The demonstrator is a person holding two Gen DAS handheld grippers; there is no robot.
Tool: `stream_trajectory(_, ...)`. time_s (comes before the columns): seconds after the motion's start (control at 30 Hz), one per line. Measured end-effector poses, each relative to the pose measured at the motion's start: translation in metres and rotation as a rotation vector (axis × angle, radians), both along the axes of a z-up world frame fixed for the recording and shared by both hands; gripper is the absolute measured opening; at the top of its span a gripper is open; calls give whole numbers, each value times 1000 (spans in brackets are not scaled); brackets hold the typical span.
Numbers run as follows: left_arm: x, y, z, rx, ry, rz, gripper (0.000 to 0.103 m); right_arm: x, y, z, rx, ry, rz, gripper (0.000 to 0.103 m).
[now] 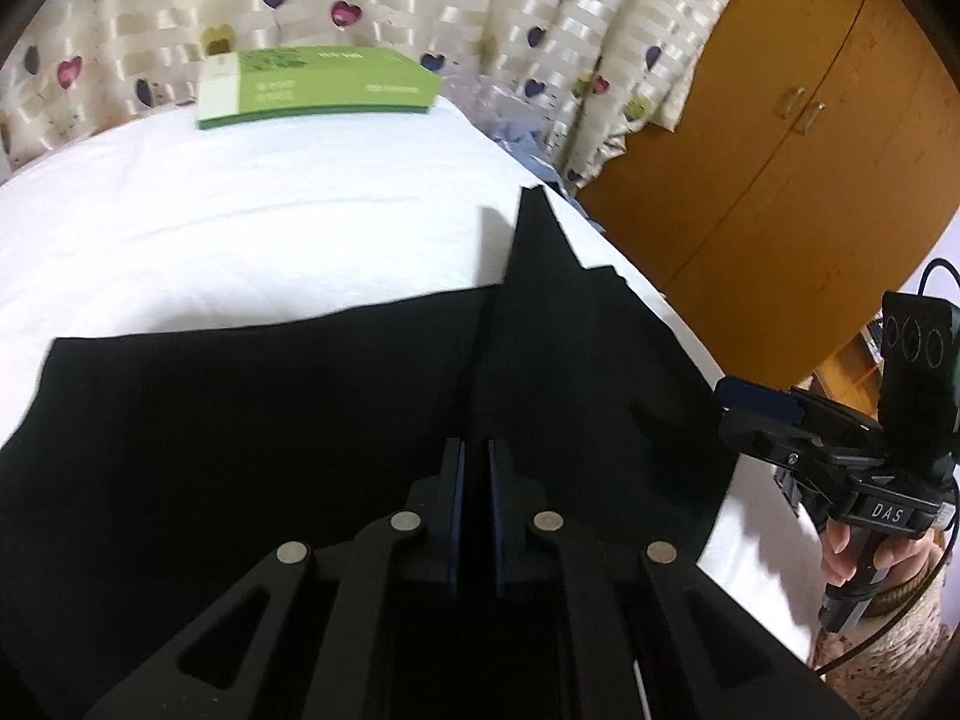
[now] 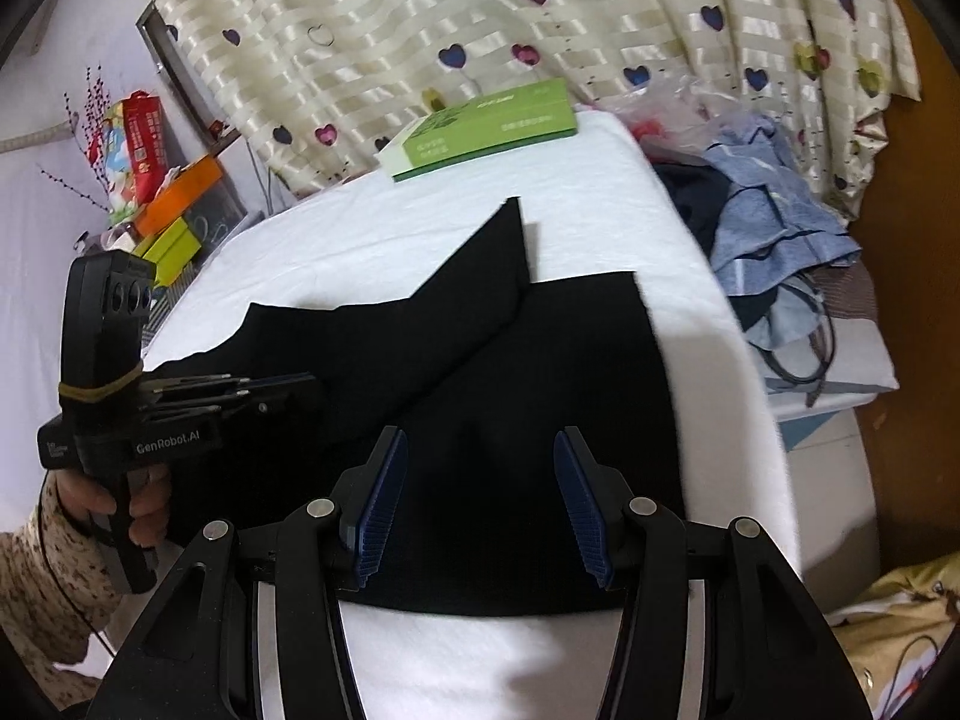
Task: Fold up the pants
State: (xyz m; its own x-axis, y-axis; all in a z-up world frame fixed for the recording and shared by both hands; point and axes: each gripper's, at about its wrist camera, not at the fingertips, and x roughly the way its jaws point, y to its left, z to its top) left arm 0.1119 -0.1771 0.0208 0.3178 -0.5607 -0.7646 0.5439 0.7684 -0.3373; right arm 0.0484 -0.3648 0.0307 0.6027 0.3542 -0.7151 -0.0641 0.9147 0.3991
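Note:
Black pants lie on a white-covered table, partly folded, with one layer lifted into a peak. My left gripper is shut on a fold of the pants and holds it up. In the right wrist view the left gripper grips the pants' left edge, and the pants spread across the table. My right gripper is open and empty, just above the near edge of the pants. It also shows in the left wrist view, at the table's right edge.
A green box lies at the table's far end, also in the right wrist view. Heart-patterned curtain behind. A wooden cabinet stands to the right. Blue clothes are piled right of the table. Boxes clutter the left.

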Motion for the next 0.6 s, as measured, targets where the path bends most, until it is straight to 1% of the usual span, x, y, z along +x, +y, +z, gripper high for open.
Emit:
stream_trajectory(0.13,2,8,-4,-10,11,25,9,16,7,-4,29,19,29,52)
stream_trajectory(0.2,0,11,-4,-12,8,36,9,25,8,-7,73,42,41,52)
stream_trajectory(0.27,2,13,-3,-16,11,43,9,30,13,-10,121,46,79,52)
stream_trajectory(0.33,3,17,-3,-18,15,54,9,32,23,-11,132,49,123,52)
stream_trajectory(0.43,2,24,-2,-21,17,59,9,36,31,-19,213,95,146,52)
stream_trajectory(0.5,2,27,-3,-28,25,62,9,37,32,-20,262,96,143,52)
stream_trajectory(0.6,0,30,-2,-27,27,61,9,37,35,-27,383,135,136,52)
